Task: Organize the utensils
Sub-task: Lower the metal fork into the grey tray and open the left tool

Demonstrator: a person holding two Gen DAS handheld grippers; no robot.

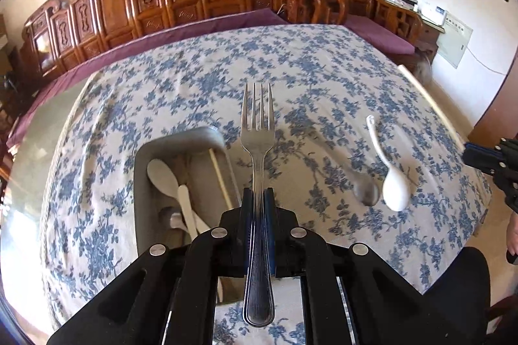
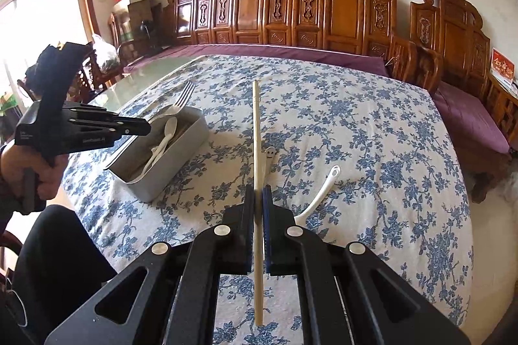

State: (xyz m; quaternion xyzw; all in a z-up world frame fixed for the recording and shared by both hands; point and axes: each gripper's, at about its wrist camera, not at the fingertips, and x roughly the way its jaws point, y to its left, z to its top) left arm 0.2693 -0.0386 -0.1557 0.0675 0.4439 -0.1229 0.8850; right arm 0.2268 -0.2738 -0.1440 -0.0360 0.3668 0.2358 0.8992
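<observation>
My left gripper (image 1: 258, 193) is shut on a steel fork (image 1: 257, 131), tines pointing away, held above the right edge of a grey tray (image 1: 142, 157). The tray holds spoons (image 1: 163, 176) and a chopstick (image 1: 220, 176). My right gripper (image 2: 258, 196) is shut on a pale chopstick (image 2: 256, 131), held above the floral tablecloth. A white ceramic spoon (image 1: 393, 183) lies on the cloth to the right of the fork; it also shows in the right wrist view (image 2: 319, 196). The tray (image 2: 181, 157) and left gripper (image 2: 142, 128) with the fork (image 2: 183, 97) appear at left there.
A table with blue floral cloth (image 1: 323, 70) fills both views. A purple-cushioned carved wooden bench (image 2: 323, 15) runs along the far side. A second white spoon handle with a smiley face (image 2: 270, 152) lies behind the chopstick. The person's dark-clad leg (image 2: 58, 257) is at the near left edge.
</observation>
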